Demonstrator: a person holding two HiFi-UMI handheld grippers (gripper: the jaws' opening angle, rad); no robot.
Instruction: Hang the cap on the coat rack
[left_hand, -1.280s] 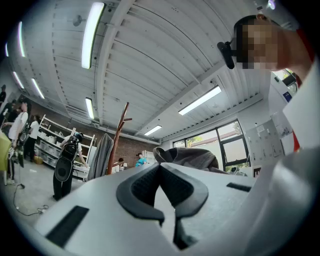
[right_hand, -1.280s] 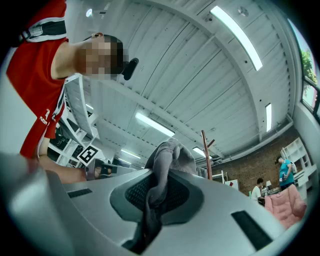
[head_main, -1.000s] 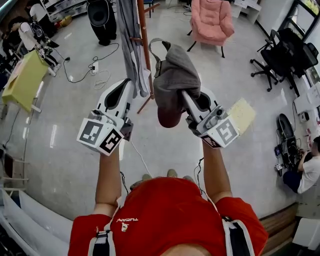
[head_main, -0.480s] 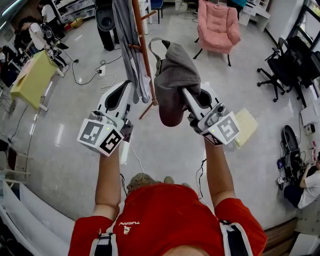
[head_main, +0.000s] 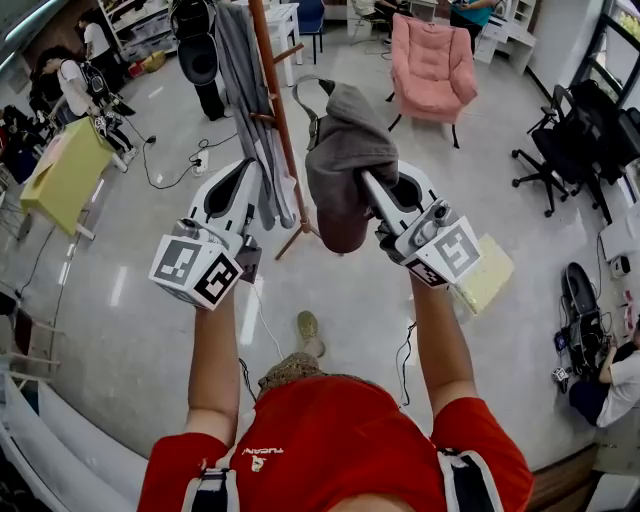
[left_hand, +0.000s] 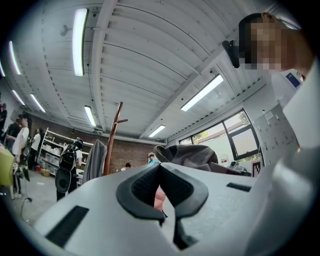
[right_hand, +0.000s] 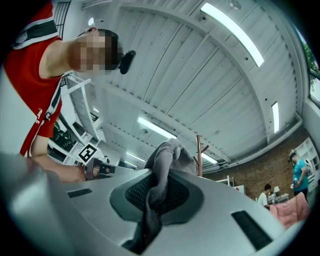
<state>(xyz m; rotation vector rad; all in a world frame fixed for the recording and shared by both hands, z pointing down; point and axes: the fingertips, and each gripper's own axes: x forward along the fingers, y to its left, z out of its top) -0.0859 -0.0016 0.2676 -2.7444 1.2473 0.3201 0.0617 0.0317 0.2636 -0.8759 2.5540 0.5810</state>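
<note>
A grey cap with its strap loop up hangs from my right gripper, which is shut on the cap's cloth; in the right gripper view the fabric is pinched between the pads. The brown wooden coat rack stands just ahead, left of the cap, and its forked top shows in the left gripper view and beyond the cap in the right gripper view. My left gripper is beside the rack's pole, shut with nothing in it, and the cap shows to its right.
A grey garment hangs on the rack. A pink armchair stands behind, black office chairs at the right, a yellow-green table at the left. Cables and a pale mat lie on the floor. People stand around the edges.
Both grippers and the cap have moved forward toward the coat rack, which now stands closer and lower in the head view. The grip on the cap is unchanged.
</note>
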